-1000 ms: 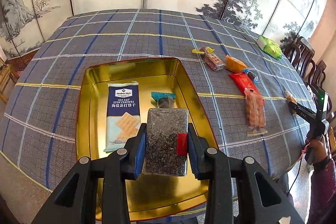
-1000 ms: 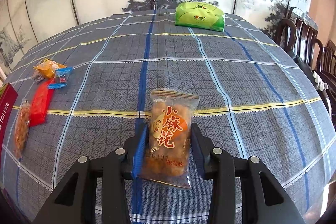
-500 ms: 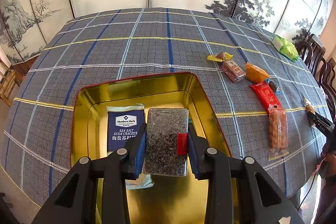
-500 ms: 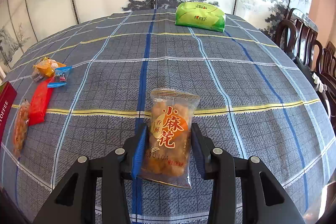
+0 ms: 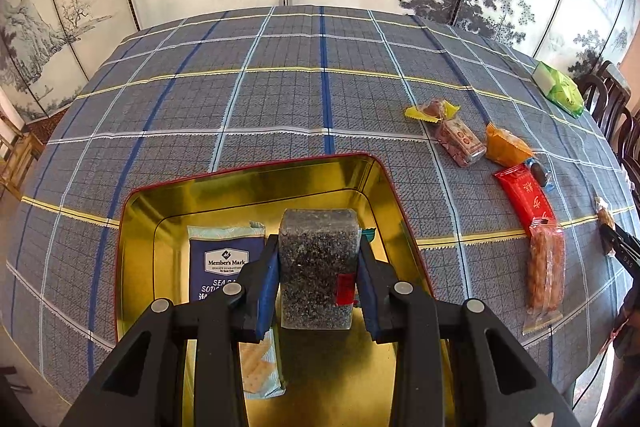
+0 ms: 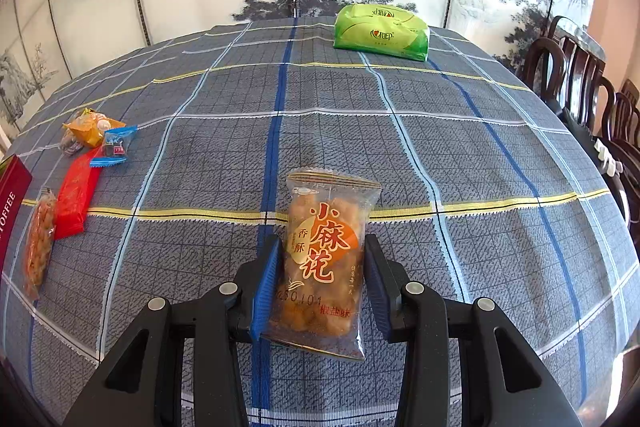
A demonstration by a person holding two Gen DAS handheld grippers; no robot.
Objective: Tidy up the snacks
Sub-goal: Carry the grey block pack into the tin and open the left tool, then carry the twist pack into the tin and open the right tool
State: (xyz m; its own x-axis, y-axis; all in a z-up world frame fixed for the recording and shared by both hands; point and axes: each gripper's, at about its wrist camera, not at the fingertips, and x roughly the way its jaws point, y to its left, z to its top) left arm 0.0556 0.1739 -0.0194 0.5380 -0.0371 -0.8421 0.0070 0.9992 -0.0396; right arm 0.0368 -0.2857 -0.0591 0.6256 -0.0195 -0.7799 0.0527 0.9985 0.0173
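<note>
Left wrist view: left tool (image 5: 318, 281) clamped on stiff sesame bar (image 5: 318, 267) over gold tin (image 5: 140, 227); right tool (image 6: 320, 285) pinching light, crinkly, breakable twist packet (image 6: 326, 259) mid-body.

A: How much of the cracker packet (image 5: 224, 259) can you read?

B: Only the top of the label. The left claw (image 5: 318, 277) and the dark seed block (image 5: 316, 267) it grips cover the right side of it.

A: And that teal wrapper (image 5: 368, 234) behind the block?

B: Just a corner shows; I cannot tell what it is. The gold tray (image 5: 256, 179) runs off the bottom edge too.

A: On the right wrist view?

B: The red box (image 6: 12, 195) is cut by the left edge, its lettering partly lost. The small print on the twist snack bag (image 6: 324, 263) is too fine to read.

A: The dark thing at the far right of the counter (image 5: 280, 95)?

B: Cropped by the frame; unclear.
</note>
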